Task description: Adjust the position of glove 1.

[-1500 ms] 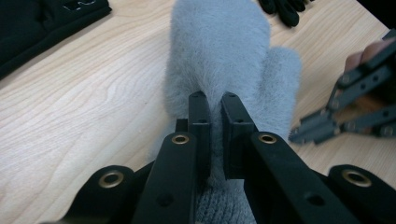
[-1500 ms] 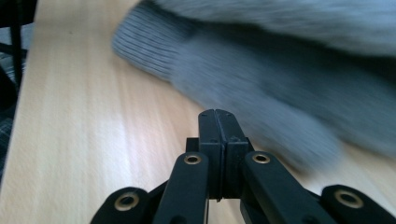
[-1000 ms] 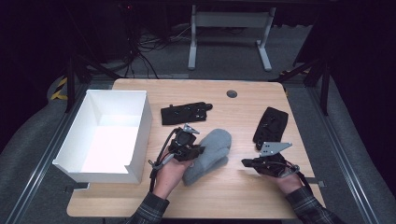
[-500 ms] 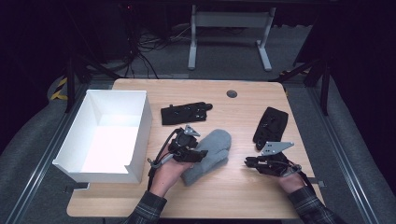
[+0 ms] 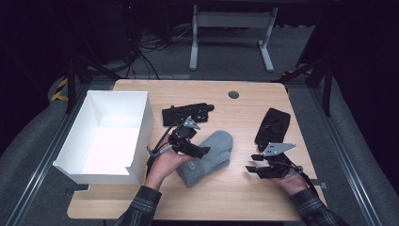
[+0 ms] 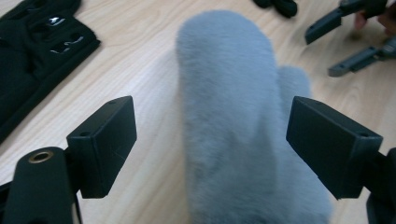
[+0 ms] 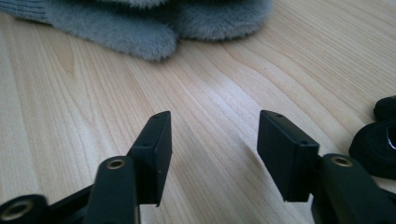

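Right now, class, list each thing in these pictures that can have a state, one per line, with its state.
White box: open-topped, empty, upright at the table's left.
Grey mitten: lying flat, between the left gripper's jaws, not gripped.
Left gripper: jaws open, straddling the mitten.
Right gripper: jaws open, holding nothing, above bare wood.
Black glove near the box: lying flat.
Black glove at right: lying flat.
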Tool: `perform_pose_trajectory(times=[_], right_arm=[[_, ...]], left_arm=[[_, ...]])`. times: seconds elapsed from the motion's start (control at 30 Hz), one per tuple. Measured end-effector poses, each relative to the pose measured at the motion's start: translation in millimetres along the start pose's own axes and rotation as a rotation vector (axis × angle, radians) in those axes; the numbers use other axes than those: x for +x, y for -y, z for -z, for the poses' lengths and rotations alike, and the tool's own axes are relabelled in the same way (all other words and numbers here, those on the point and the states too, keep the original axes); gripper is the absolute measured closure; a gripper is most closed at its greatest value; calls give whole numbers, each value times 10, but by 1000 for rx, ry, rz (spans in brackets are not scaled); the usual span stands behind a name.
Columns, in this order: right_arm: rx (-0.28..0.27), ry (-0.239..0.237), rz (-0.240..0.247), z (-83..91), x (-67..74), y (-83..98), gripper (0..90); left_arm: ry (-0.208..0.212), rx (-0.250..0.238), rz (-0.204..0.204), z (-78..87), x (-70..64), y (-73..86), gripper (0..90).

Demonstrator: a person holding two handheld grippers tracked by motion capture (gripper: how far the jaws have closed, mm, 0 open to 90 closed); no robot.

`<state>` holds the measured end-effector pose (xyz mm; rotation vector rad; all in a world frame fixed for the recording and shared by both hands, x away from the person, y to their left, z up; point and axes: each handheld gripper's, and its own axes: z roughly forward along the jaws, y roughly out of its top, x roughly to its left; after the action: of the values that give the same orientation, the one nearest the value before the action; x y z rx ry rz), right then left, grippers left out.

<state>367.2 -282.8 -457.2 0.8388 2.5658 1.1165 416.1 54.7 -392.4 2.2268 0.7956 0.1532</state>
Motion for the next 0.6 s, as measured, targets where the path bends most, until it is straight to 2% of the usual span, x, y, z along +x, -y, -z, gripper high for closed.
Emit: perform_pose_trajectory(times=[0.07, 0.13, 0.17, 0.2, 0.23, 0.27, 0.3, 0.4, 0.43, 0.53, 0.6], right_arm=[[1, 1, 4, -2, 0, 3, 451], [3, 2, 6, 2, 1, 19, 451], [8, 6, 4, 9, -2, 36, 451], [10, 9, 5, 16, -8, 49, 451], [11, 11, 1, 21, -14, 62, 451], [11, 11, 1, 21, -14, 62, 451], [13, 14, -4, 35, -27, 86, 451], [17, 24, -8, 74, -45, 121, 451], [13, 24, -10, 84, -52, 131, 451], [11, 27, -17, 106, -70, 150, 451], [7, 30, -18, 114, -76, 154, 451]], left_arm=[[-12, -2, 19, 2, 74, 7, 218], [-40, -18, 35, 40, 127, 28, 327], [-58, -17, 47, 50, 144, 35, 480], [-79, -12, 55, 50, 162, 41, 534], [-101, 13, 66, 40, 198, 59, 579], [-101, 13, 66, 40, 198, 59, 671], [-100, 32, 80, 18, 226, 83, 671], [-104, 110, 109, -58, 258, 164, 862], [-108, 132, 123, -81, 258, 197, 900], [-105, 188, 128, -140, 240, 295, 900], [-98, 208, 133, -157, 220, 355, 900]])
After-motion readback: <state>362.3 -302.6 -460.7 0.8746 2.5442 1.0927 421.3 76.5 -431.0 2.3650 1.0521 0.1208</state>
